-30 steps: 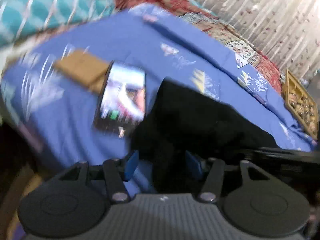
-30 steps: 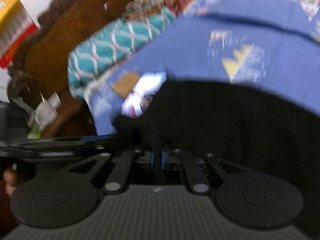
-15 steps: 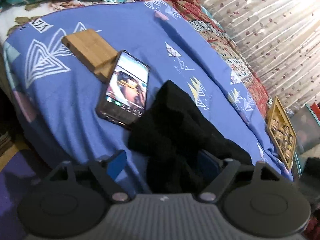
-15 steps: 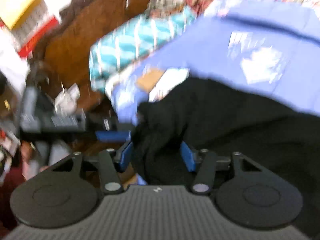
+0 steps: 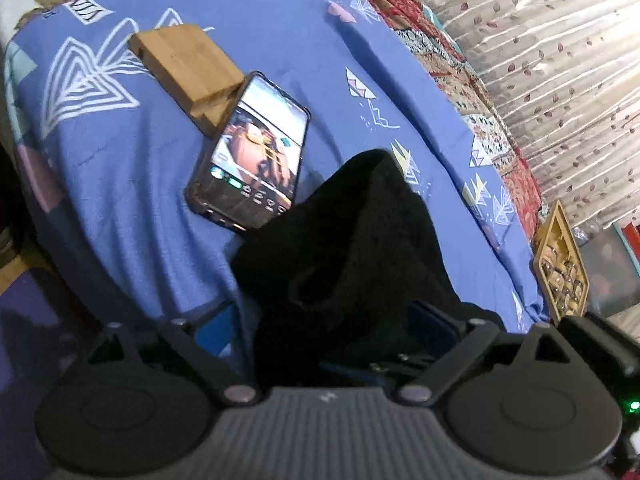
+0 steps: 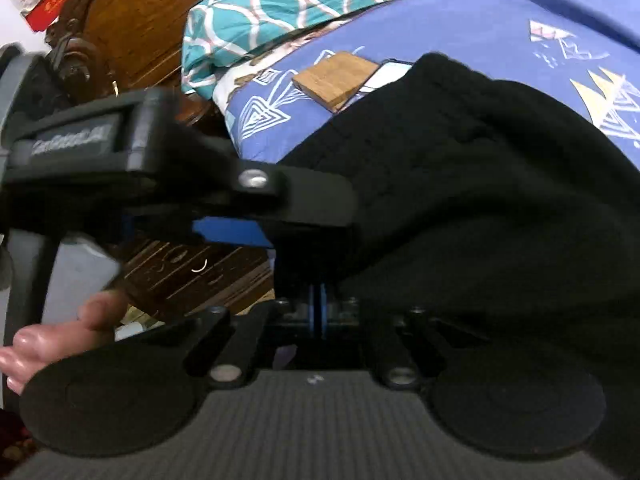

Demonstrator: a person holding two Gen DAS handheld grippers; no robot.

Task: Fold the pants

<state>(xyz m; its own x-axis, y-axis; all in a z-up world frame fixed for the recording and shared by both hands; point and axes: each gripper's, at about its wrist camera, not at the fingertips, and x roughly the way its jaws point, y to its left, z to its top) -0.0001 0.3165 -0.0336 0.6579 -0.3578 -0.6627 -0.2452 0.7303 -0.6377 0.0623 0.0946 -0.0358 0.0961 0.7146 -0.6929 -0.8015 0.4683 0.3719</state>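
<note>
Your left gripper (image 5: 320,320) is spread wide, its blue pads (image 5: 216,326) set far apart, and a bunched fold of the black pants (image 5: 360,248) lies loosely between them without being pinched. The pants sit heaped on a blue bedsheet (image 5: 120,168) printed with white geometric shapes, at the near edge of the bed.

Just beyond the heap, a smartphone (image 5: 252,164) with a lit screen lies face up; its near corner touches or slips under the black fabric. The phone's far end leans against a small wooden block (image 5: 184,68).

In the right wrist view, your right gripper (image 6: 318,312) has its blue pads pressed together, with only a thin line between them. Black fabric drapes right over that spot, but you cannot tell whether any cloth is caught in the closed pads. The pants (image 6: 480,184) fill the right half of this view. The left gripper's body (image 6: 160,168) crosses in from the left, with bare fingers (image 6: 60,332) of your left hand below it. A teal patterned pillow (image 6: 288,4) and a carved wooden headboard (image 6: 132,20) lie behind.
</note>
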